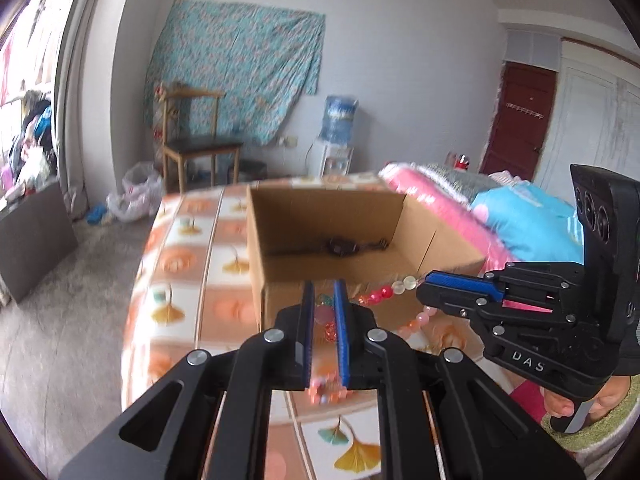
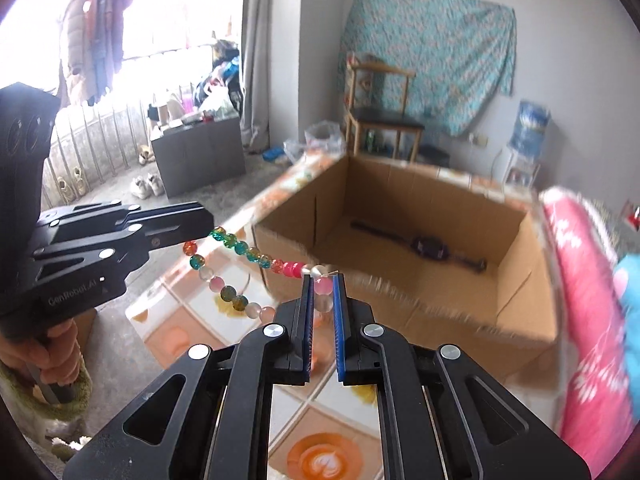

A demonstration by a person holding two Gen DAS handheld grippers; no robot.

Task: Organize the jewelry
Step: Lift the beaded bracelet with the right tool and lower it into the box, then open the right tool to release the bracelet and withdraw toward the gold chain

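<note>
A bead necklace (image 2: 256, 258) of teal, amber, pink and clear beads hangs stretched between both grippers, just in front of the open cardboard box (image 2: 520, 304). My left gripper (image 1: 323, 292) is shut on one end of the necklace (image 1: 384, 292). My right gripper (image 2: 322, 284) is shut on the other end. In the left wrist view the right gripper (image 1: 424, 284) comes in from the right; in the right wrist view the left gripper (image 2: 210, 224) comes in from the left. A dark wristwatch (image 2: 430, 249) lies on the box floor, also seen in the left wrist view (image 1: 340, 246).
The box (image 1: 276, 292) stands on a table with an orange patterned cloth (image 1: 188, 264). A pink quilt (image 2: 580, 320) and blue pillow (image 1: 528, 224) lie to the right. A wooden chair (image 1: 196, 140), a water dispenser (image 1: 338, 136) and a grey cabinet (image 2: 198, 152) stand beyond.
</note>
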